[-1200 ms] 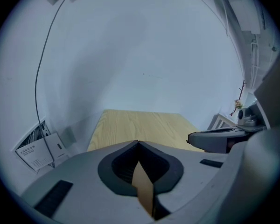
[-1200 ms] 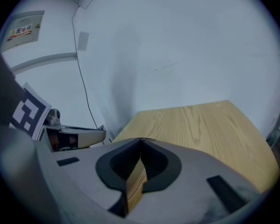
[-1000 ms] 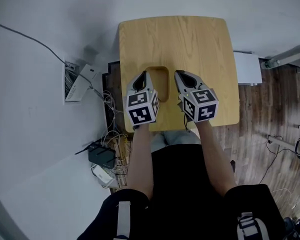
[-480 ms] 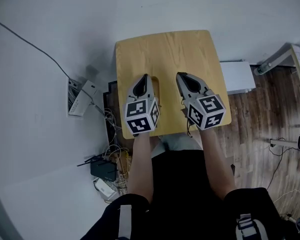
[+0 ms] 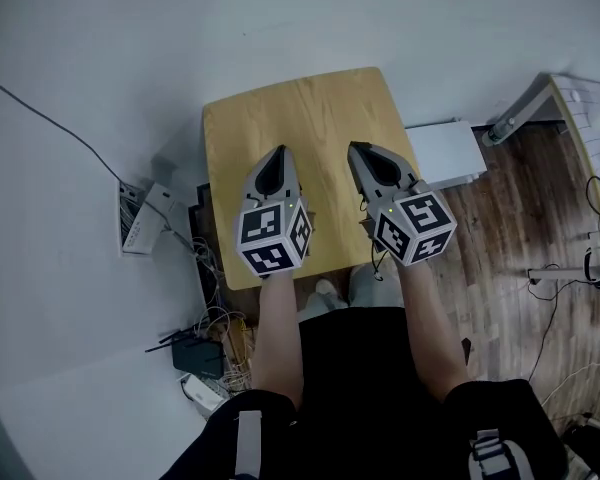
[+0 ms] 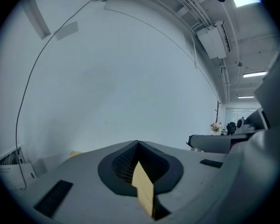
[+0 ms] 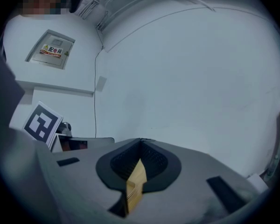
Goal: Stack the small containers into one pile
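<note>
The left claw and the right claw are held side by side above the wooden surface. Each has its jaws drawn together, gripping nothing, with only wood showing through the slit. Where the small containers are cannot be told.

1. Light wooden tabletop, squarish, with rounded corners and grain running away from the person.
2. Bare wood across the far half; white surface beyond the far and left edges.
3. Just beside the right edge, a flat white unit.
4. Further right, dark wood-plank floor carrying loose cables.
5. By the near-left corner, a tangle of wires and a small black box on the floor.
</note>
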Tool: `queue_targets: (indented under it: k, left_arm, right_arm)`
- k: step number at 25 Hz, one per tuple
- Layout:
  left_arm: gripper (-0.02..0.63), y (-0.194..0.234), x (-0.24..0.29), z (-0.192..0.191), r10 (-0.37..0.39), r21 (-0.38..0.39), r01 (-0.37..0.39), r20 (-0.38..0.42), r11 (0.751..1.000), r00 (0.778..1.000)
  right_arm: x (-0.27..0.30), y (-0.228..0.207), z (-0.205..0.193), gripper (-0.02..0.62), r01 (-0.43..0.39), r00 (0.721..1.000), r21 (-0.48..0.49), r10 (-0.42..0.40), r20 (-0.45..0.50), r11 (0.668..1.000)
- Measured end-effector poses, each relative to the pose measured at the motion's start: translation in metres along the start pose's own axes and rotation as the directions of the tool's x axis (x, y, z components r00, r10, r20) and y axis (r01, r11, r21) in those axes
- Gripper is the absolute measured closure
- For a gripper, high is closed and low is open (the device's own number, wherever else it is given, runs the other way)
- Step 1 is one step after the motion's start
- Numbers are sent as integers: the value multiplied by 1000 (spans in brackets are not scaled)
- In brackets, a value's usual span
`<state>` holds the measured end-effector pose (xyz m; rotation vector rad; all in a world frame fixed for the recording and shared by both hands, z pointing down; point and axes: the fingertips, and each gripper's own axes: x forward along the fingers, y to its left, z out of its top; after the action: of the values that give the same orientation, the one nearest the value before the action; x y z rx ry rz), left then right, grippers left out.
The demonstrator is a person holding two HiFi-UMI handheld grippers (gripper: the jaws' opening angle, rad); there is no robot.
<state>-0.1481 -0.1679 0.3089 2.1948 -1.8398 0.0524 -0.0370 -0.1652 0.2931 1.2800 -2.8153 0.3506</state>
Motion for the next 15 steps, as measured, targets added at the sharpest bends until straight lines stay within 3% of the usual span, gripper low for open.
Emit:
queue_targets:
  k: [8, 15]
  left_arm:
    - [604, -32, 5, 69, 27, 56, -34, 130, 998, 991]
    - [604, -46, 6, 102, 30, 96, -49, 188, 994, 982]
  right_arm:
    - [-4, -17, 73, 589, -53, 992, -85, 62, 112, 995]
    - [1, -21, 98, 591, -98, 982, -108, 114, 150, 989]
